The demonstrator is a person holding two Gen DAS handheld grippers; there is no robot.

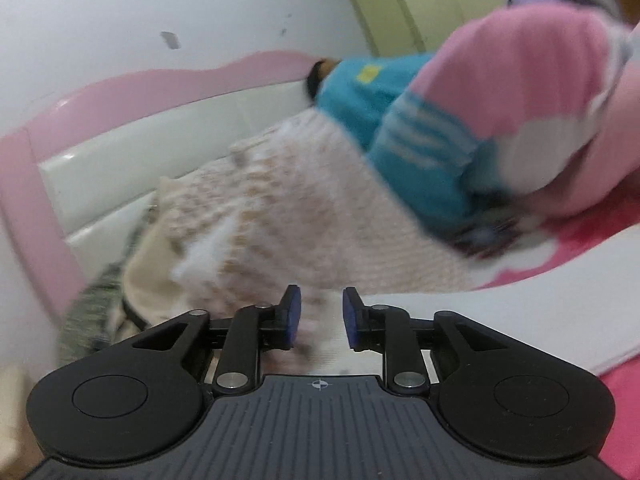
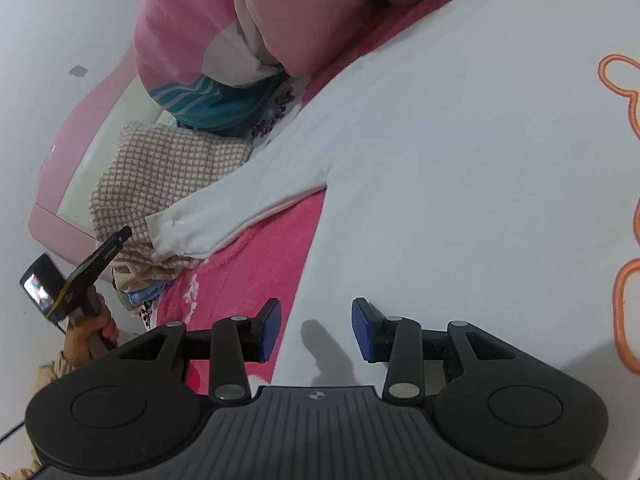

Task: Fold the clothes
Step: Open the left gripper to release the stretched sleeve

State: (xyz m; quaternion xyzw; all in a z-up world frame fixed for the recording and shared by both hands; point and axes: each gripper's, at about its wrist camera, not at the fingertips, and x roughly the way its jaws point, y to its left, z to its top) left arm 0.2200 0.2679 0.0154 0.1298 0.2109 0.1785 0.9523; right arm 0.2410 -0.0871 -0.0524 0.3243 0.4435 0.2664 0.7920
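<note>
Left gripper (image 1: 322, 316): seen from its own camera, the jaws stand a little apart with nothing between the blue pads; blurred checked cloth and a strip of white cloth lie beyond them. In the right wrist view the same gripper (image 2: 120, 236) shows at the left edge, held in a hand (image 2: 90, 332) and pointing up toward the sleeve cuff, not touching it.

Right gripper (image 2: 316, 330): jaws open wider, pads clear of any cloth; it hangs over the lower edge of the white garment where that meets the pink blanket.

White long-sleeved garment (image 2: 460, 168): spread flat on the bed, filling most of the right wrist view; an orange outline print (image 2: 624, 80) sits at its right edge.

Sleeve (image 2: 240, 200): stretched out straight to the left, its cuff (image 2: 168, 228) resting on the edge of the checked blanket.

Checked blanket (image 2: 168, 172): beige and white, bunched beside the headboard, partly under the cuff.

Pink blanket (image 2: 248, 272): the bed's cover, under the garment.

Pink and teal bedding (image 2: 200, 40): piled high at the head of the bed, behind the checked blanket.

Headboard (image 1: 120, 140): pink frame with white padded panels, against a white wall (image 1: 120, 20).
</note>
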